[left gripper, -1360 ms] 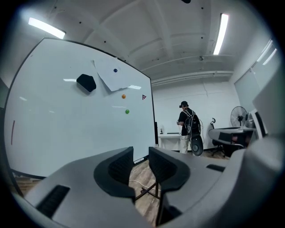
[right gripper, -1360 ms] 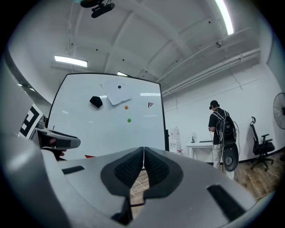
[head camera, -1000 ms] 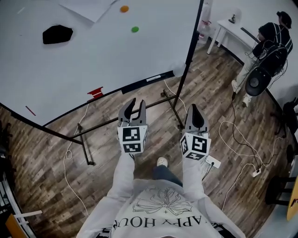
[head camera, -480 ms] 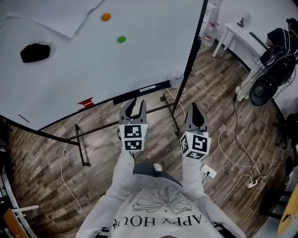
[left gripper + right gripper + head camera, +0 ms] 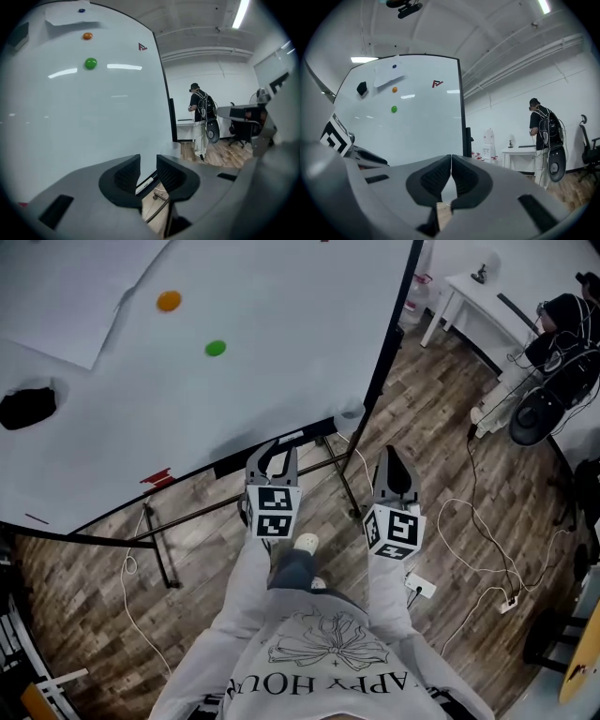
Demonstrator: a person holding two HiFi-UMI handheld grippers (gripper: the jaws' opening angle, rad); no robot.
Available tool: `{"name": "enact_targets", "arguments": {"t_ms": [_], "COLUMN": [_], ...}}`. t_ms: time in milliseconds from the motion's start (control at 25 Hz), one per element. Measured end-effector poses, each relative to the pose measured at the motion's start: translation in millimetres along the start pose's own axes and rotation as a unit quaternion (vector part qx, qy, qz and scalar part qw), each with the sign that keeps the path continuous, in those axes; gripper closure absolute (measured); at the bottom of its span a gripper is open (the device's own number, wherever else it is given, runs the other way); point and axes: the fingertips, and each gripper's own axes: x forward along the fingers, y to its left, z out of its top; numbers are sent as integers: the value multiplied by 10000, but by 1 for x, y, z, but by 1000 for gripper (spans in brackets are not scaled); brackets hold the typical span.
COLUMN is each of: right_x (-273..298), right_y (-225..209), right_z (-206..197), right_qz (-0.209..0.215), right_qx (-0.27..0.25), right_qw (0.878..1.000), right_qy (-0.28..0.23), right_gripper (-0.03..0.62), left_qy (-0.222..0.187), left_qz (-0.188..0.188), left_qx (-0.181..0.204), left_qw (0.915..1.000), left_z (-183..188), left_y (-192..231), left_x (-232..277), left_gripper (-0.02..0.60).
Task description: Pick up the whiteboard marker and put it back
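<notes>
Large white whiteboard on a black metal stand, wood-plank floor underneath. Slim white whiteboard marker lies flat in the black ledge tray along the board's bottom edge, toward the tray's right end. Left gripper is near that tray, pointing at it and tipped slightly down; its jaws stand apart with a clear gap and nothing between the pads; the marker shows through the gap further off, untouched. Right gripper is beside it, level, aimed past the board's right post; jaws closed tip to tip, nothing in them. On the board: round orange magnet, round green magnet, black eraser. Small red item at the board's lower edge, left of the tray. A second person in a dark top stands by a white table in the far corner, back turned
</notes>
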Motion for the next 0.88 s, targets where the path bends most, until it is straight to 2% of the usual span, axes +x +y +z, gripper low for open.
{"name": "enact_targets", "arguments": {"t_ms": [120, 280, 400, 600, 760, 880], "right_x": [22, 46, 62, 76, 91, 100], "right_y": [-9, -15, -17, -19, -25, -30], "right_z": [-3, -8, -13, -17, -24, -28], "right_qz": [-138, -299, -398, -472, -585, -670], "right_qx": [87, 101, 109, 130, 152, 152], "right_qw": [9999, 9994, 9990, 9986, 9978, 9972], "right_qy": [27, 105, 168, 177, 254, 293], "right_gripper": [591, 591, 591, 591, 591, 591], "left_qy": [273, 824, 1205, 1651, 1981, 2196], "left_qz": [-167, -544, -815, -1056, -1114, -1169], "left_qx": [432, 1031, 1390, 1902, 2417, 2607], "left_qw": [9986, 9898, 9796, 9620, 9434, 9328], "left_z": [-6, -25, -39, -59, -72, -80], "left_y": [1, -7, -13, -22, -22, -23], "left_x": [32, 69, 92, 117, 141, 157], "left_gripper": [495, 494, 492, 488, 488, 488]}}
